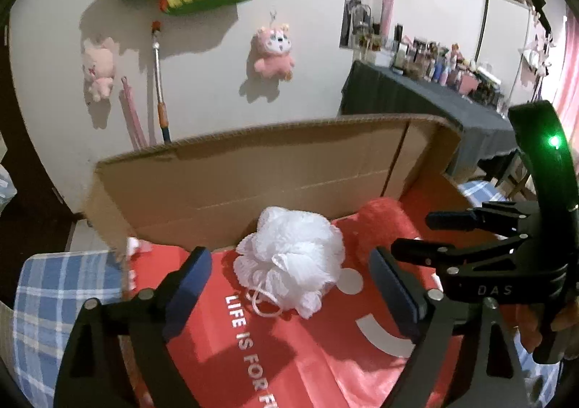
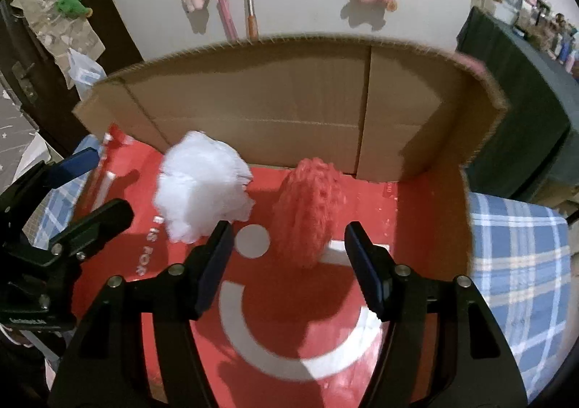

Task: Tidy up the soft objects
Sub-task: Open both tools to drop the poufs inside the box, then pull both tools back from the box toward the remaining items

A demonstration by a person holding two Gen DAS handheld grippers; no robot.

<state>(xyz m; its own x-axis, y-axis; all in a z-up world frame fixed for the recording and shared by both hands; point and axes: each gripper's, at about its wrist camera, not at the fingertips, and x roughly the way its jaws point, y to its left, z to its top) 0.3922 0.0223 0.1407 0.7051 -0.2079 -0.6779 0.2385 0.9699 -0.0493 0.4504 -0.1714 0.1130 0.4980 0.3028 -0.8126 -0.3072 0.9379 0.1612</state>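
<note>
Evidently both soft things are already down in the box, side by side
Box: a cardboard box (image 2: 289, 111) lined red (image 2: 275, 317), its far wall standing up behind the pair, so neither can roll off onto the plaid cloth (image 2: 521, 263) around it
Loofah: the white loofah (image 1: 289, 256) rests on the red floor near the back wall, its cord (image 1: 264, 303) trailing toward the near side; nothing touches it
Left gripper: the left gripper (image 1: 289, 285) has its jaws wide apart with the loofah lying just beyond and between them, clear of both pads, which reads to me as a let-go, not a reach
Red plush: the shaggy red plush (image 2: 307, 212) lies just right of the loofah, near it, whether touching I cannot tell
Right gripper: the right gripper (image 2: 289, 263) also stands parted, holding nothing, the plush just ahead of its fingertips
Placement: each thing lies in front of its own hand, left and right, so the two tools do not cross
Progress: I'd judge this pair stowed, and whether more waits outside the box I cannot see
</note>
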